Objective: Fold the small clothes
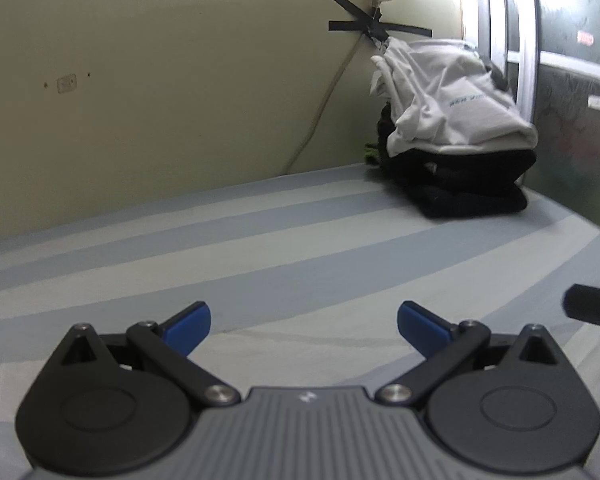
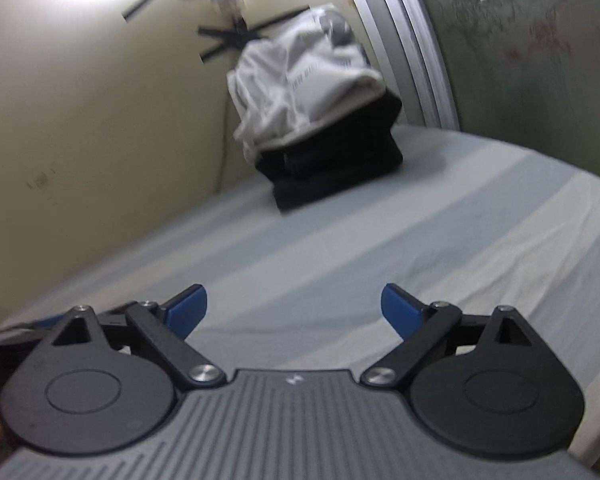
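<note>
Two tools are over the bed with the blue-and-white striped sheet (image 1: 300,240), and both are empty: the left tool (image 1: 304,330) has its blue pads spread wide apart, and the right tool (image 2: 294,312) stands wide too, with only sheet between the pads. The small clothes wait in a pile against the yellowish wall (image 1: 160,100): crumpled white garments (image 1: 456,100) on top of folded black garments (image 1: 468,188), well apart from both tools. To do this step well, the person should probably approach the top white piece only, pinch one free edge, and lift it clear without dragging the black ones below.
</note>
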Available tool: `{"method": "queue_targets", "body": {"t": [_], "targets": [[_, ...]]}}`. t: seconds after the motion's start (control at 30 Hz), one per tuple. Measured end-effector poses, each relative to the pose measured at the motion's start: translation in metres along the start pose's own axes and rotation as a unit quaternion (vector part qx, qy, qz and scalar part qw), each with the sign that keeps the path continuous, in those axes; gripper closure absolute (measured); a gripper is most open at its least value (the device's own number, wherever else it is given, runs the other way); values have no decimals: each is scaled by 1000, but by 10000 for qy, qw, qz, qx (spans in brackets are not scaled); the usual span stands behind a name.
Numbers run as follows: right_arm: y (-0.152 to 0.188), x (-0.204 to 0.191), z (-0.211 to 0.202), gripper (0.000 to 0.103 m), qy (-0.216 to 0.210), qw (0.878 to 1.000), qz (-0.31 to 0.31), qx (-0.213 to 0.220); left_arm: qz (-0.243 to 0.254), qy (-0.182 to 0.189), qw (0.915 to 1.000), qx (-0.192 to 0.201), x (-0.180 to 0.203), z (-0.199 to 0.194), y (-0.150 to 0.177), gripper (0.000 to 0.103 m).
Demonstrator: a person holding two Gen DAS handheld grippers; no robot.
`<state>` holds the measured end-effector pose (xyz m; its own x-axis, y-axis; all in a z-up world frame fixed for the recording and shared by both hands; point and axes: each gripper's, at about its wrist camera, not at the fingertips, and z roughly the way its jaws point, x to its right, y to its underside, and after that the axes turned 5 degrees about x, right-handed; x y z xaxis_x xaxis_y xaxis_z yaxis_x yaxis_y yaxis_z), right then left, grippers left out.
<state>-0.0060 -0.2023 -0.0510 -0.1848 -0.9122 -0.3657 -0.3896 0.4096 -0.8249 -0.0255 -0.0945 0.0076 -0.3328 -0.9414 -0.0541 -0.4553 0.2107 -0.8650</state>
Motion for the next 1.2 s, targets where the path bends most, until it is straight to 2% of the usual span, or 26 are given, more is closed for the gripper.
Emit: {"method": "queue_targets", "body": {"t": [0.1, 0.2, 0.33, 0.4, 0.6, 1.2], "targets": [[3, -8, 7, 7, 137, 9997, -105, 151, 94, -152, 9998, 17, -1, 1, 5, 0], [5, -15, 11, 4, 340, 9978, -364, 447, 81, -141, 9999, 5, -2, 4, 4, 0], [10, -15, 19, 2, 493, 9956, -544, 584, 75, -137, 9999, 1, -2, 5, 5, 0], [11, -10, 23, 0, 478, 9972, -403, 405, 21, -127, 9999, 38, -3, 4, 5, 0], [12, 1, 21, 0, 368, 9983, -26, 459, -111, -165, 9997, 110, -6, 1, 5, 0], [12, 3, 19, 0, 335, 9980, 135, 512, -11, -308, 9992, 273, -3, -5, 7, 0]]}}
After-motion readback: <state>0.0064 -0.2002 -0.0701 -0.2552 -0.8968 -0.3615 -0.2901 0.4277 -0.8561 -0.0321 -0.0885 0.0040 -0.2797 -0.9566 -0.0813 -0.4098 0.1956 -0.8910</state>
